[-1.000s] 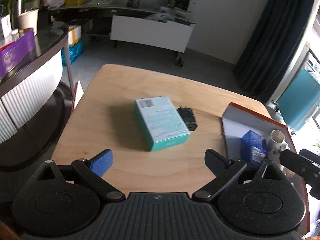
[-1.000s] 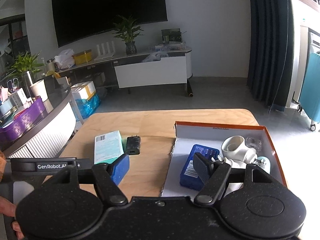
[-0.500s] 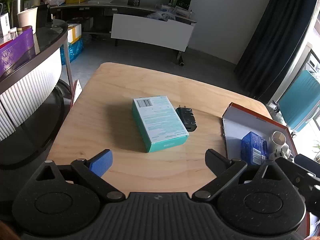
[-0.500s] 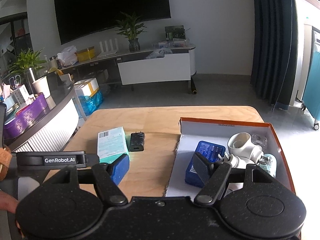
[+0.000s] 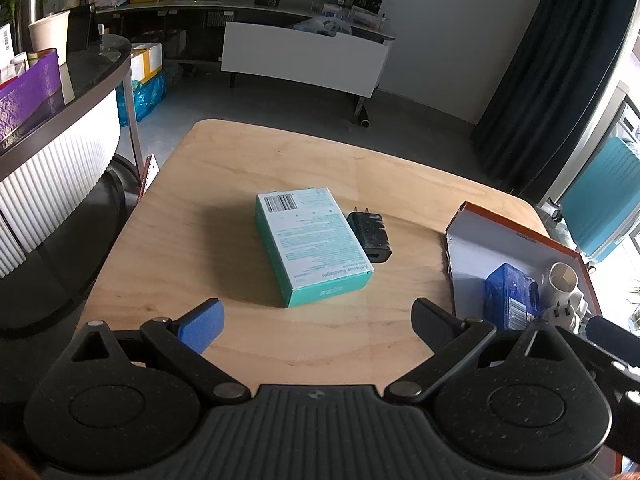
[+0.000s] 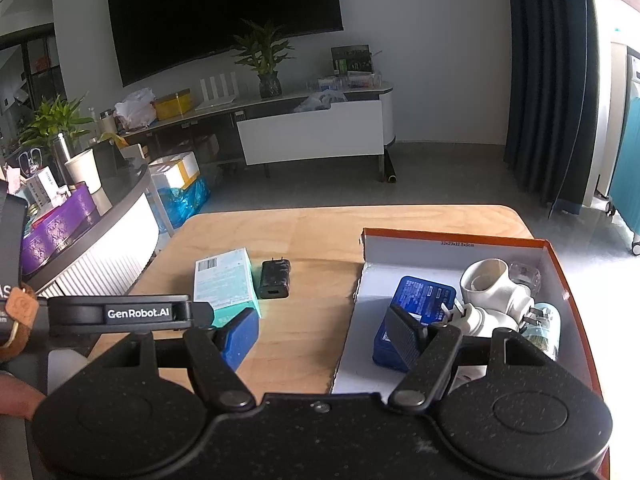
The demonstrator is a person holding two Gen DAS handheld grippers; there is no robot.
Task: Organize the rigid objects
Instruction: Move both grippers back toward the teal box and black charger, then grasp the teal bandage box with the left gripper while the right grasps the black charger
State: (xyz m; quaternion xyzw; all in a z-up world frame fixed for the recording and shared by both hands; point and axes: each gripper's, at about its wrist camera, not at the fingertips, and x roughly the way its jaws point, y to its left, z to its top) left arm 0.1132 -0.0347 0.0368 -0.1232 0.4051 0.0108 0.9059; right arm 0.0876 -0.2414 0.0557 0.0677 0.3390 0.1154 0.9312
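Note:
A teal bandage box (image 5: 312, 245) lies flat mid-table, with a black plug adapter (image 5: 369, 236) touching its right side. Both also show in the right wrist view, the box (image 6: 225, 282) and the adapter (image 6: 275, 279). An orange-rimmed white box (image 5: 520, 235) at the right holds a blue pack (image 5: 510, 295) and white plugs (image 5: 563, 280). My left gripper (image 5: 316, 322) is open and empty, hovering near the table's front edge short of the teal box. My right gripper (image 6: 322, 330) is open and empty over the orange box's left wall (image 6: 452, 237).
The round wooden table (image 5: 248, 168) drops off to the floor on all sides. A curved dark counter (image 5: 60, 120) stands at the left. A teal suitcase (image 5: 600, 208) stands at the far right.
Both grippers have drawn back and risen slightly, so the table's objects sit a little farther away. Both stay open and empty. Nothing on the table has moved.

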